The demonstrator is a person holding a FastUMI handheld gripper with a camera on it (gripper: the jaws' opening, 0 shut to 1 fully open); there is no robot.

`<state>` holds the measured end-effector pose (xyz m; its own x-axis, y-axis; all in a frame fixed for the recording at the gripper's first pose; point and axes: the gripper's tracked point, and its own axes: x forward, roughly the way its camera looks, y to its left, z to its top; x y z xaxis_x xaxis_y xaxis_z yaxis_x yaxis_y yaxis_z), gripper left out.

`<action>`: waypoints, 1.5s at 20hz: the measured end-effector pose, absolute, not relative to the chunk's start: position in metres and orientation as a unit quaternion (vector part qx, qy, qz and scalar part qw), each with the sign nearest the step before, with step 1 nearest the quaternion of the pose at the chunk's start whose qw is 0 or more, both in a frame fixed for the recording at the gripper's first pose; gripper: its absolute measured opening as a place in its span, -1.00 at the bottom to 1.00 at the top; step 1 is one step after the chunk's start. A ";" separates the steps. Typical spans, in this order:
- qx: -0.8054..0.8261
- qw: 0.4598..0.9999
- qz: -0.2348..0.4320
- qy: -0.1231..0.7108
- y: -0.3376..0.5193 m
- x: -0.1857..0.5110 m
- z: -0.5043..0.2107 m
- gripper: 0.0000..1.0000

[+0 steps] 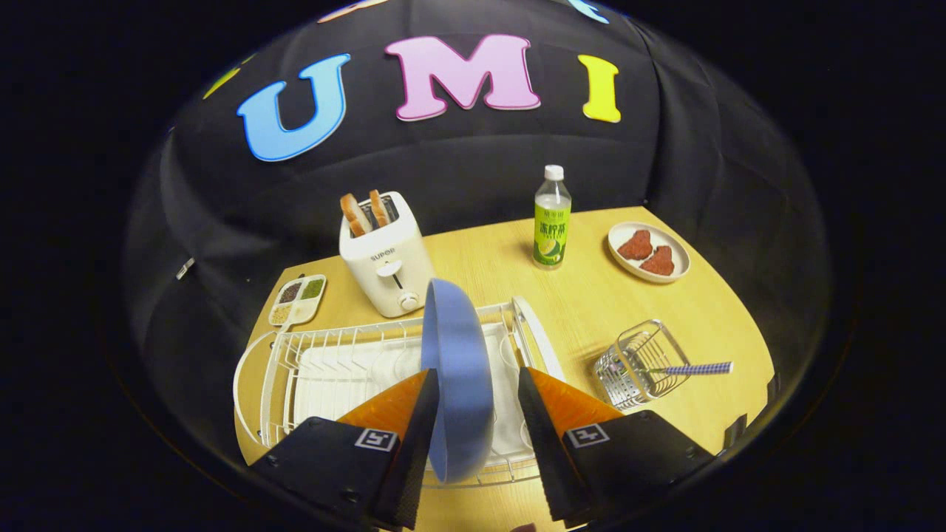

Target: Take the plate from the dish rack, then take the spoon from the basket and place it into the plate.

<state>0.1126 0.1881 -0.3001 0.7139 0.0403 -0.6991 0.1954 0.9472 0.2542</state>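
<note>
I have my gripper (473, 414) with its two fingers spread apart, and one blue plate (457, 377) stands on edge between them, upright in the white dish rack (325, 369). The left finger looks to be against the plate's face, while a gap shows between the plate and the right finger, so I am not pinching it. The rack sits on the wooden table (591, 303) under and just beyond the fingers. To the right of the rack I count one wire basket (641, 363) lying tipped, with one spoon (695, 368) poking out by its checked handle. Beyond the rack stands one toaster (384, 258) holding two bread slices (366, 210), one sectioned dish (298, 299) beside it, one bottle (552, 218), and one plate of food (649, 253) carrying two red pieces
</note>
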 end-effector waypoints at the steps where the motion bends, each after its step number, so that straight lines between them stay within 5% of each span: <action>1: 0.154 0.911 -0.044 0.380 0.192 0.114 -0.308 0.23; 4: 0.130 0.909 -0.054 0.392 0.194 0.115 -0.317 -0.28; 7: 0.116 0.911 -0.067 0.391 0.194 0.118 -0.310 -0.34; 15: -0.032 0.938 -0.087 0.335 0.185 0.136 -0.249 -0.37; 30: 0.124 0.935 0.006 0.331 0.145 0.026 -0.186 -0.37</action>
<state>0.0260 0.1453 -0.1857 0.7807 0.0936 -0.6179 0.0706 0.9692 0.2359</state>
